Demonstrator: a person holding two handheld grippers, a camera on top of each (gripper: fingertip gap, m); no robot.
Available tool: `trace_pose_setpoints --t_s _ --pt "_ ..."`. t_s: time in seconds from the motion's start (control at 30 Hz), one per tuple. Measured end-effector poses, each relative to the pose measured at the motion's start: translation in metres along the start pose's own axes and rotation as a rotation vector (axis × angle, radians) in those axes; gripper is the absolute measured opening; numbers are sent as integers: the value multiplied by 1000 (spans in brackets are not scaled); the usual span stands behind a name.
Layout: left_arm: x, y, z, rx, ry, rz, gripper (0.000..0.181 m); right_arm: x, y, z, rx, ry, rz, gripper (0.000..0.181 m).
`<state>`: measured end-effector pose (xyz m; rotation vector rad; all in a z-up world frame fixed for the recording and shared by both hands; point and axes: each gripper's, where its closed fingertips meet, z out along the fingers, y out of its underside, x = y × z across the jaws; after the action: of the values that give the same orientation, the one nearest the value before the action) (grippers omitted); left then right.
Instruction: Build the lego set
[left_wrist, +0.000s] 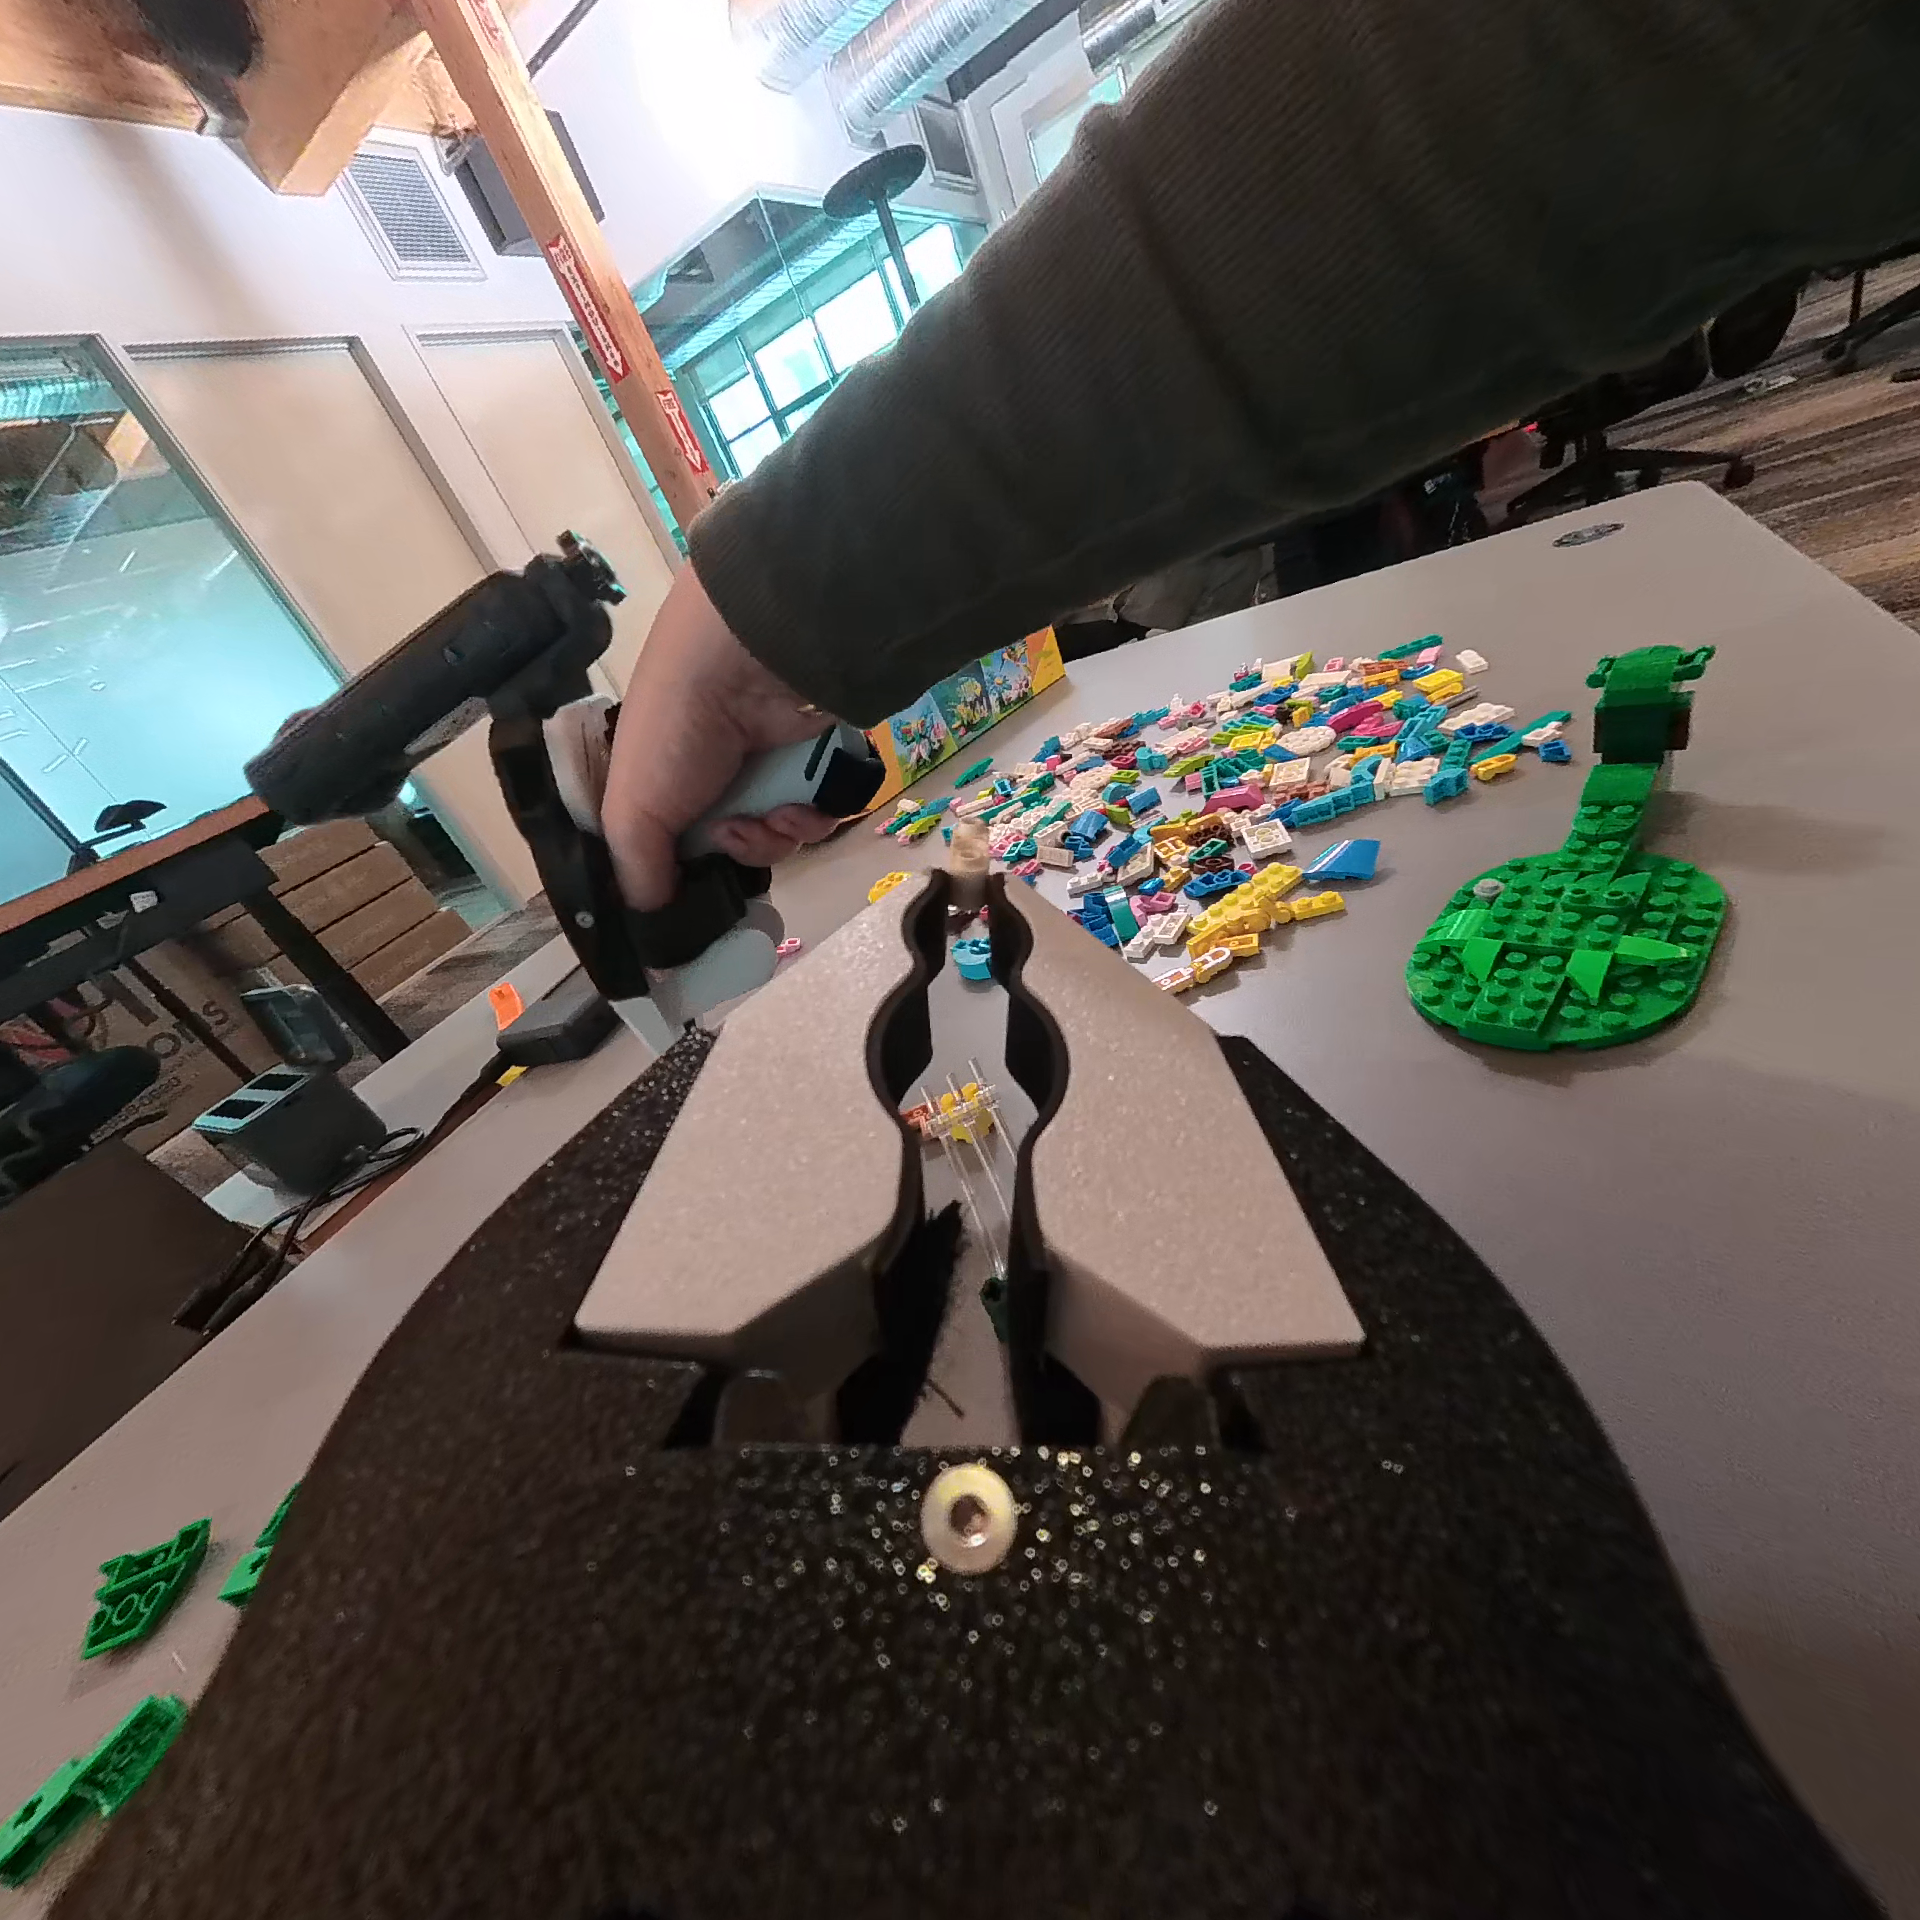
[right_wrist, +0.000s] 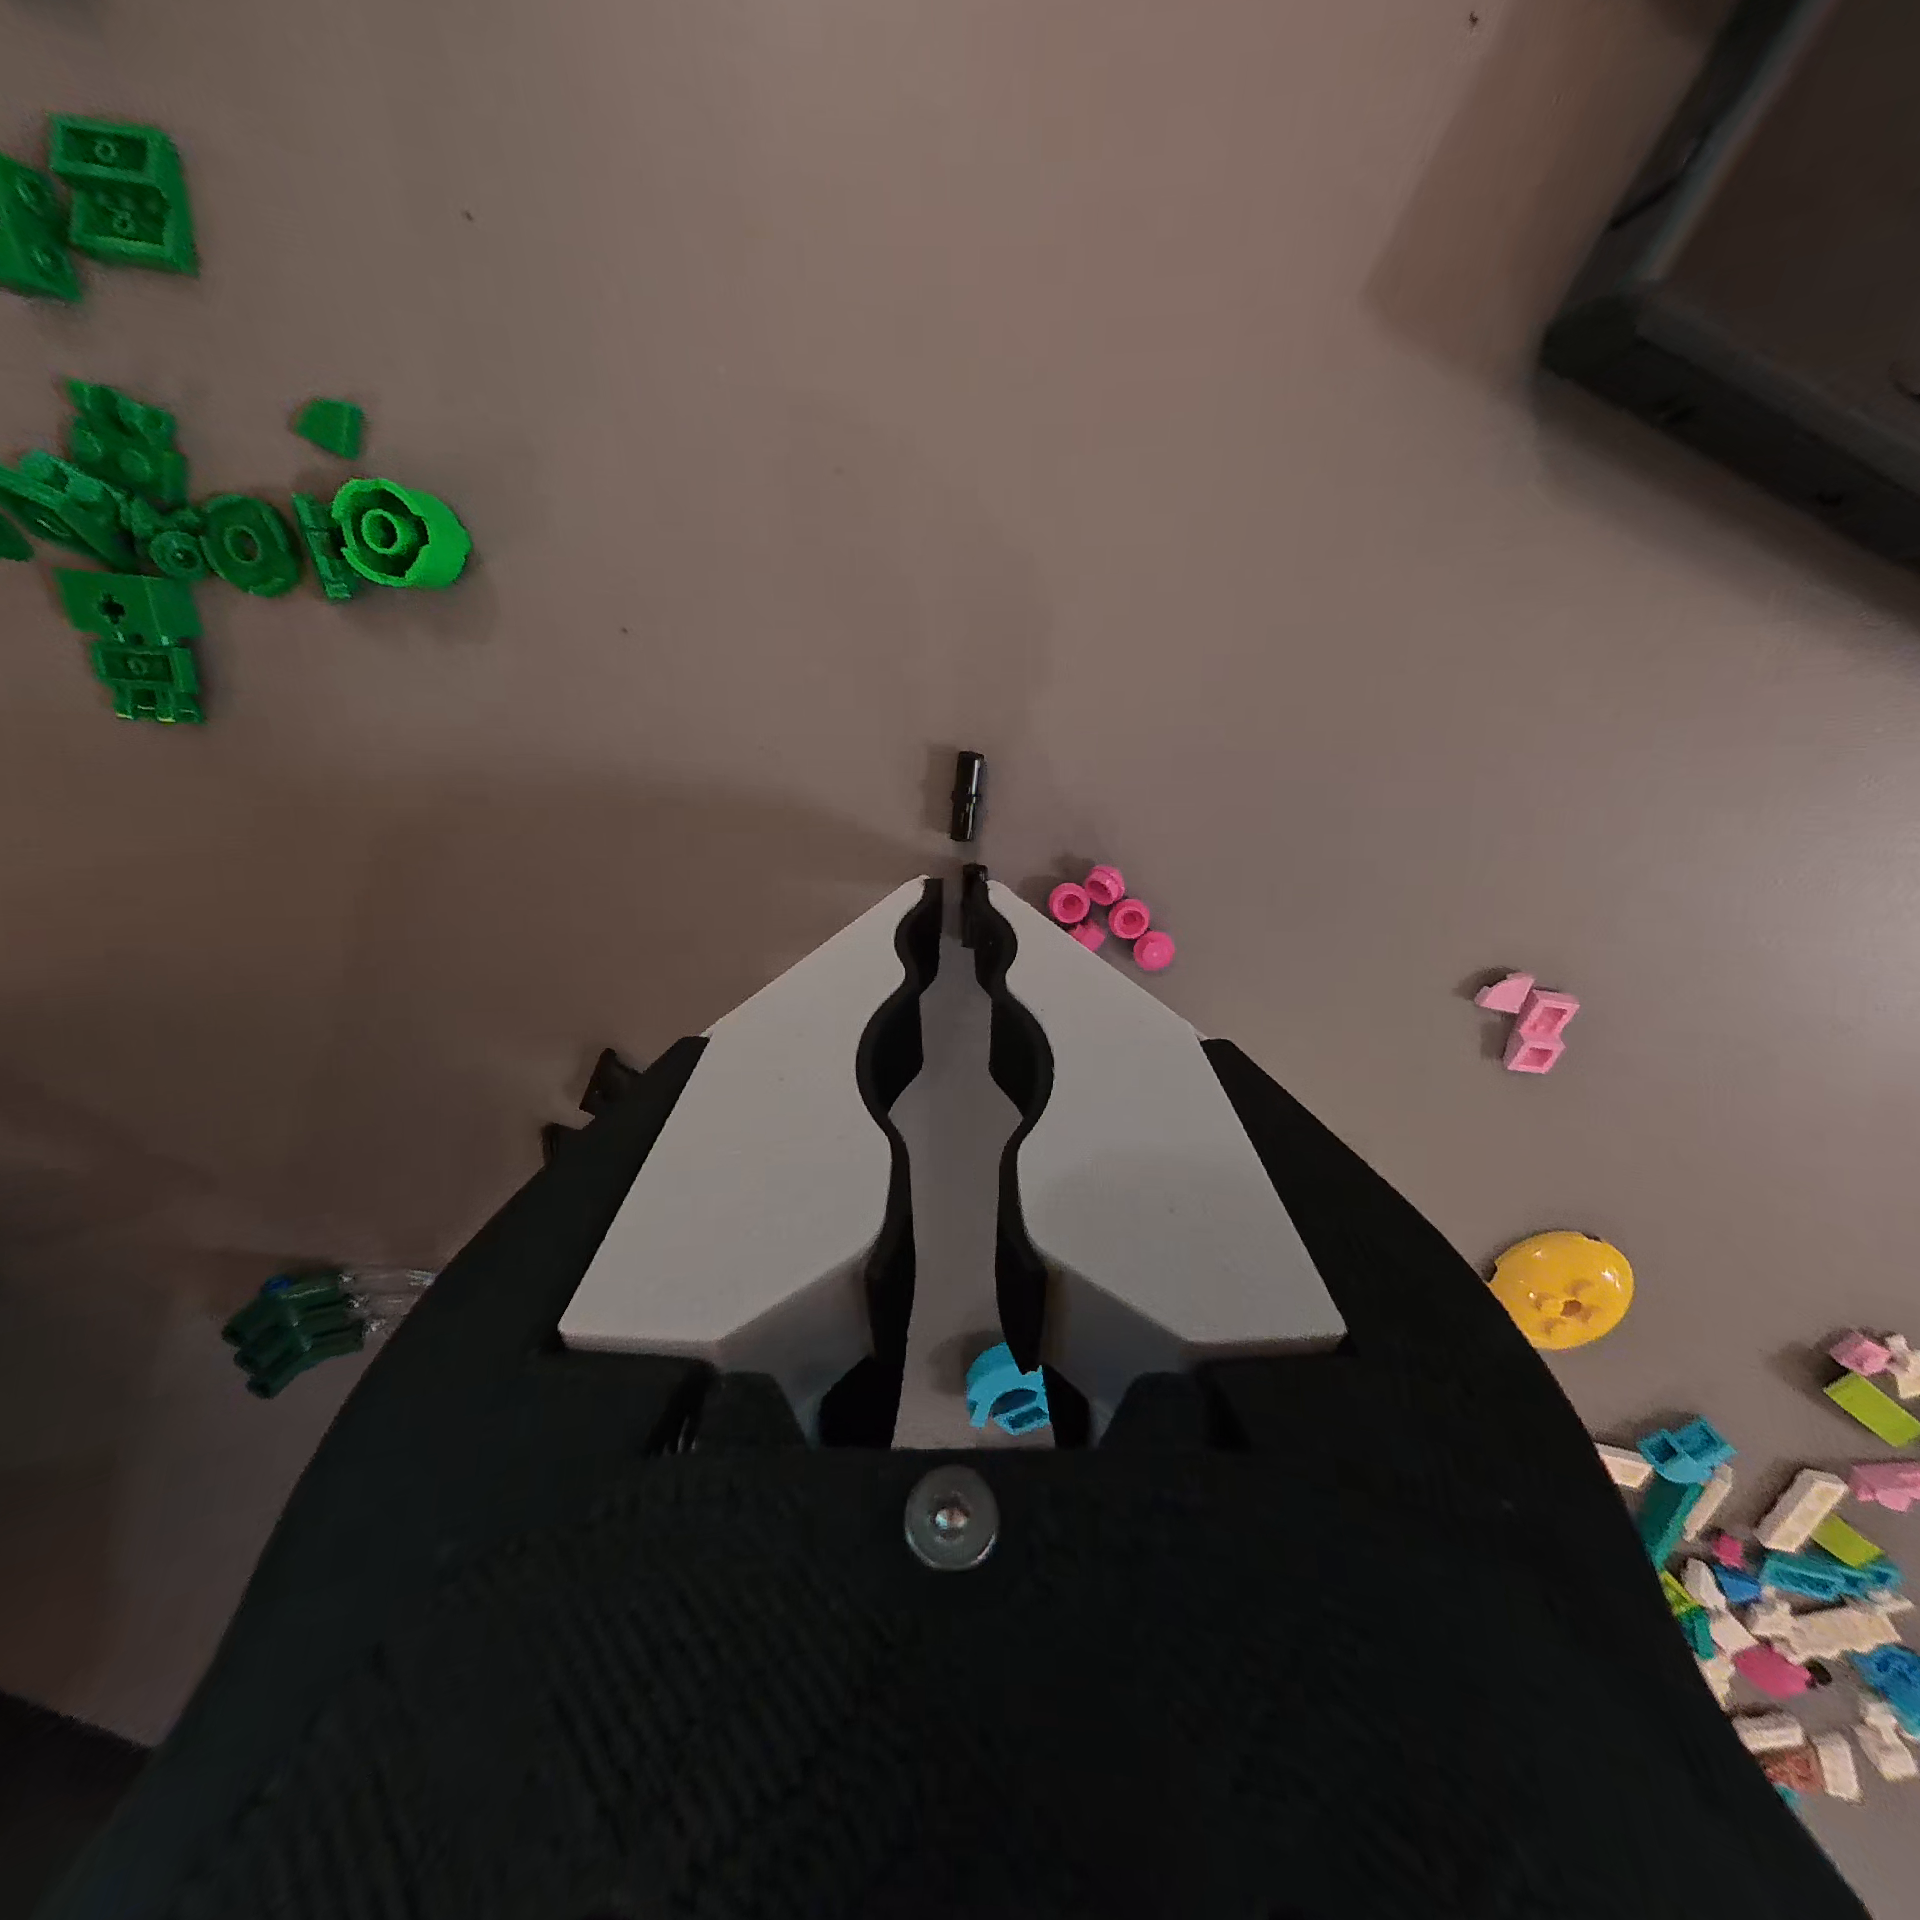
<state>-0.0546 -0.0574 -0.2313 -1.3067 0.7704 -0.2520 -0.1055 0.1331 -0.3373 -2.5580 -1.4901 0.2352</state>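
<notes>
**Clear peg in your left jaws, black pin by your right**

Left wrist view: your left gripper (left_wrist: 966, 883) has its jaws squeezed on a small clear peg (left_wrist: 966, 850). The peg stands up past the tips, its long side pointing away from you along the jaws. It looks see-through and a bit blurry. Behind it, a big pile of loose bricks (left_wrist: 1247, 790) in many colours lies on the grey counter (left_wrist: 1662, 1195). To the right sits a flat green build (left_wrist: 1558, 935) with a green stem sticking up at its far end. Your right hand (left_wrist: 686, 769) holds the other gripper near the counter's far left edge.

Right wrist view: your right gripper (right_wrist: 956, 883) points down at the counter. Its jaws are only a tiny bit apart and hold nothing. A little black pin (right_wrist: 966, 795) lies just past the tips, its long side in line with the jaws. Small pink round pieces (right_wrist: 1117, 920) sit just to the right. Green pieces (right_wrist: 156, 520) lie far left.
</notes>
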Motion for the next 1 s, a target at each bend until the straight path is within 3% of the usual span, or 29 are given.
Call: trace_pose_setpoints --t_s 0.8,1.0 --pt "-1 -1 0 2 -2 -3 4 8 -4 5 -43 71 -60 4" --pt "-2 1 0 -6 -6 -3 5 12 -2 4 -33 87 -10 11"
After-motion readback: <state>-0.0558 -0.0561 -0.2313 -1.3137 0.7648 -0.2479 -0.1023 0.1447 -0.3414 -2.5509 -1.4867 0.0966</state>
